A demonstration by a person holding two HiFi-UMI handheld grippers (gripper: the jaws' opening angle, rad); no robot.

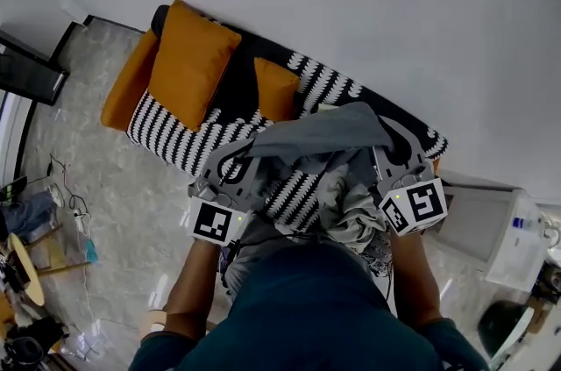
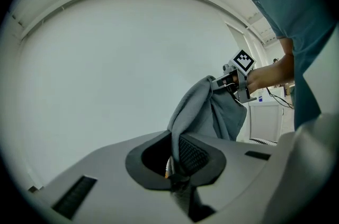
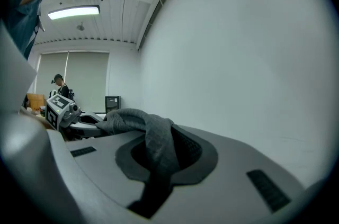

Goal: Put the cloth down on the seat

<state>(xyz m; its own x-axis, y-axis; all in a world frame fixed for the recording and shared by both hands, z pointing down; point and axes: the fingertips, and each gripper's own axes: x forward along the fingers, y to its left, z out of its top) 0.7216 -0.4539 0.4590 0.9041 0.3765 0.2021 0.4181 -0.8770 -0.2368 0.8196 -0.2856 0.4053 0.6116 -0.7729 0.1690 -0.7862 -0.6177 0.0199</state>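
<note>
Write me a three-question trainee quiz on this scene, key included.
1. True or false: the cloth lies on the sofa, free of both grippers.
2. Which grippers are shut on the cloth? A) left only B) right only C) both
3. Fill in: the sofa's cushions are ___.

Key:
1. False: the left gripper and the right gripper hold it above the sofa.
2. C
3. orange
</note>
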